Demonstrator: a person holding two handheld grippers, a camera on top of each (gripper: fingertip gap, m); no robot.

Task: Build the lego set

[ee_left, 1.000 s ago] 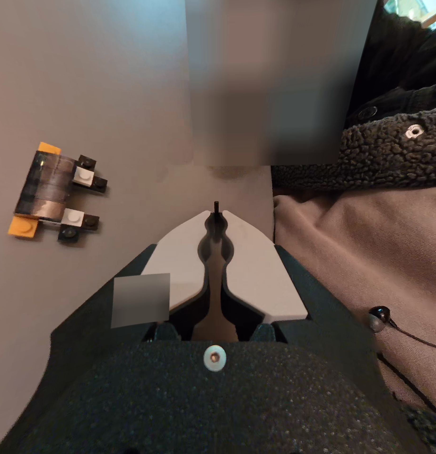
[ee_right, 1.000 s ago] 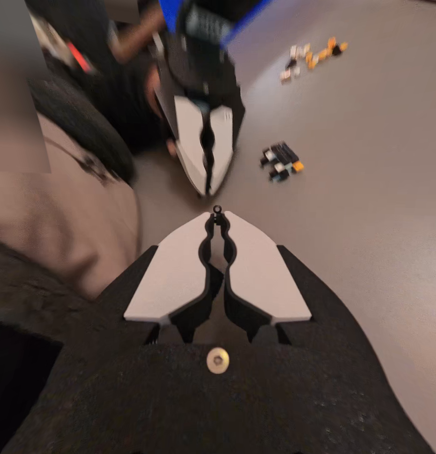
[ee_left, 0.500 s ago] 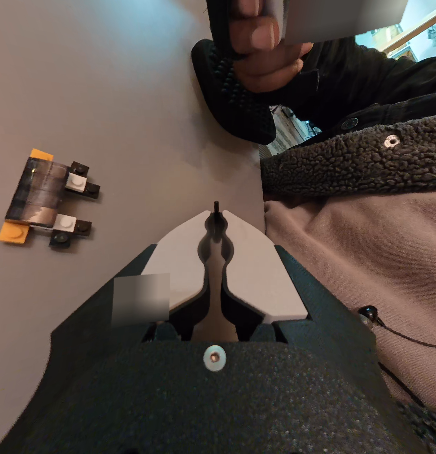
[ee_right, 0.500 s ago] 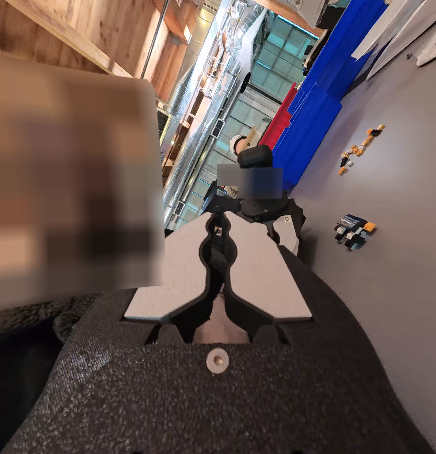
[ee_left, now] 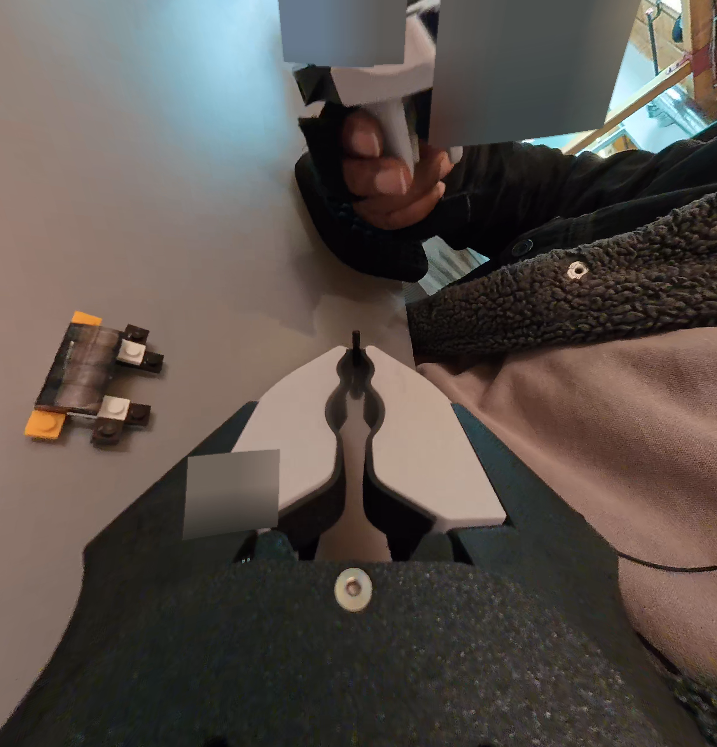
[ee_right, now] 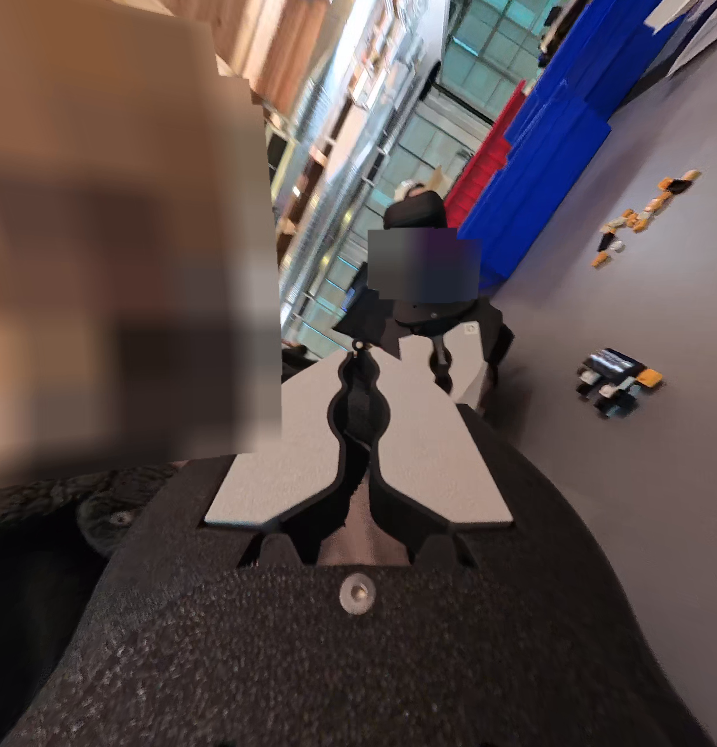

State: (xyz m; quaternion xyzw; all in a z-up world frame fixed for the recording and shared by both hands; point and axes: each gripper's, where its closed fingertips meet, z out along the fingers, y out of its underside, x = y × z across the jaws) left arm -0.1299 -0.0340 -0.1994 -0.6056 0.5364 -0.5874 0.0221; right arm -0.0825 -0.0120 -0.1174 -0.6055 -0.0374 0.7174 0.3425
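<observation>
Right gripper (ee_right: pixel 356 352) has swung up off the table since a second ago; its fingers are pinched on a tiny black ringed piece (ee_right: pixel 357 346). Left gripper (ee_left: pixel 355 351) is clamped on a thin black pin (ee_left: pixel 355 341). Partial lego build (ee_left: pixel 92 378) sits on the grey table (ee_left: pixel 147 161), well left of the left fingertips.

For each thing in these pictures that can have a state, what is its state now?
left gripper: shut on a thin black pin, above the table edge.
thin black pin: upright, tip sticking out past the fingertips.
right gripper: shut on a small piece, raised off the table.
lego assembly: partly built, lying flat on the grey table, untouched.
loose lego pieces: scattered, unassembled.
</observation>
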